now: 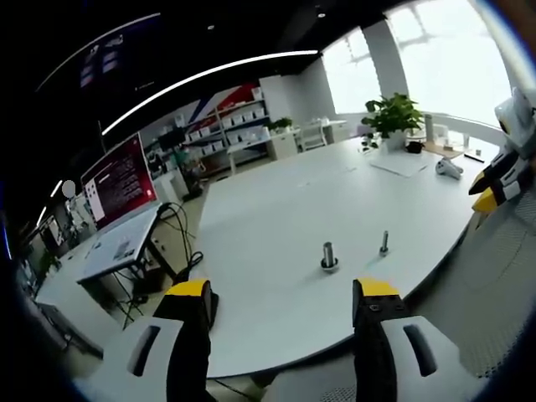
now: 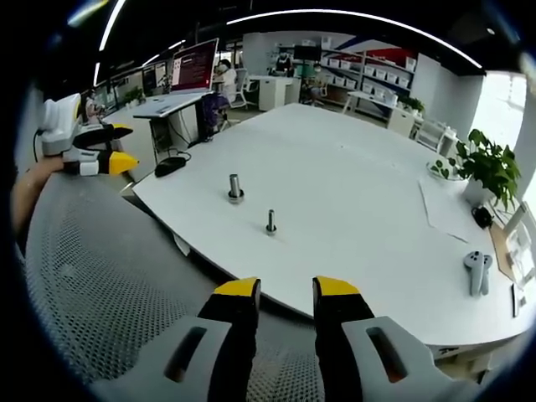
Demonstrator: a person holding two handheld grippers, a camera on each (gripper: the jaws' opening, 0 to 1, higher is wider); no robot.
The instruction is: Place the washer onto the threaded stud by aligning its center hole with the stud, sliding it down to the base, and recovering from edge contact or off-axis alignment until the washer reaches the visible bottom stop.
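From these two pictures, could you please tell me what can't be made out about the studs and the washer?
- Thicker stud: left gripper view, too small to tell whether the ring at its base is a washer or a flange.
- Thin stud: right gripper view, threads too small to see.
- Right gripper, open: nothing visible between its jaws; a loose washer would be too small to spot on the table.

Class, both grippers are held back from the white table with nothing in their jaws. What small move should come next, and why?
Probably bring the right gripper forward over the table edge toward the two small upright metal pieces: the thicker grey cylinder with a ring at its base and the thinner stud. Both its jaws and the left gripper's stand open and apart from them.
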